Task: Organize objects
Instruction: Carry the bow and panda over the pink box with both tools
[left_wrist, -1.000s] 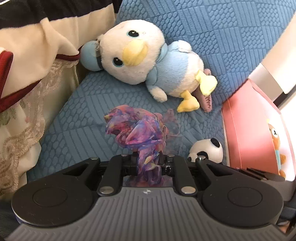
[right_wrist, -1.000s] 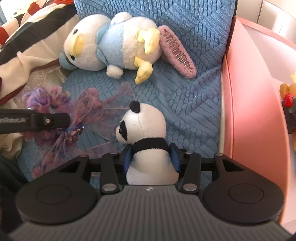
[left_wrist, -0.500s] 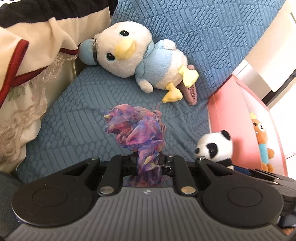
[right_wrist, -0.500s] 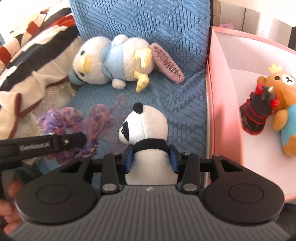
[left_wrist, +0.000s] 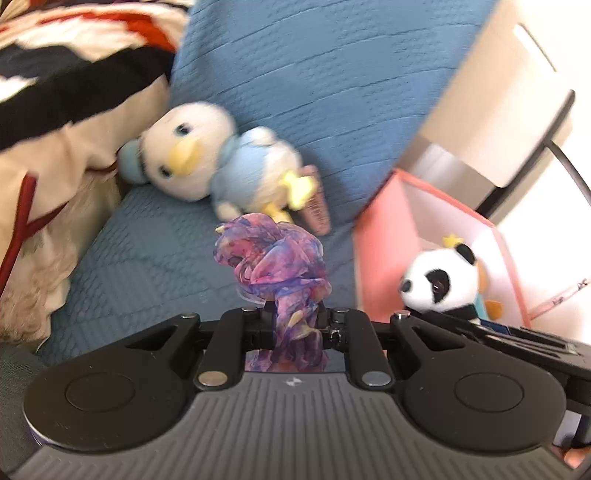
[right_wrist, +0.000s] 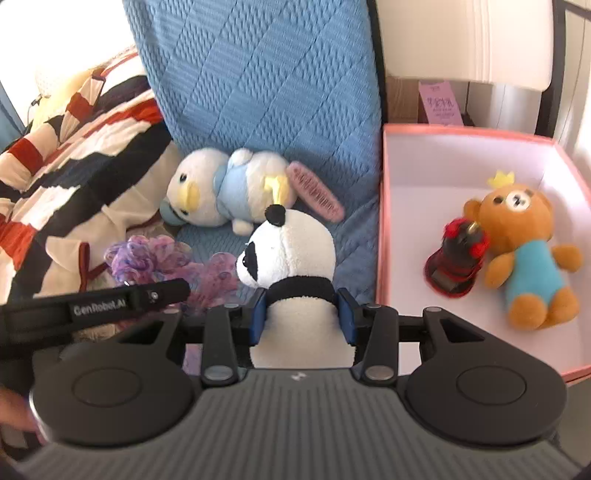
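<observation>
Gripping a small plush panda (right_wrist: 291, 254) round its white body just under the black collar band, the right gripper (right_wrist: 302, 319) holds it upright above the blue quilted sofa seat (right_wrist: 351, 236), beside a pink box (right_wrist: 380, 229) containing a brown teddy bear (right_wrist: 524, 251). The left gripper (left_wrist: 293, 326) pinches a crumpled purple and pink gauzy scarf (left_wrist: 275, 258). Behind lies a white and pale-blue duck plush (right_wrist: 225, 188), touching a pink comb (right_wrist: 316, 192)

Sofa (right_wrist: 258, 92): we see the duck (right_wrist: 229, 188) lying on it
Box (right_wrist: 380, 221): right of sofa, bear (right_wrist: 524, 251) inside
</observation>
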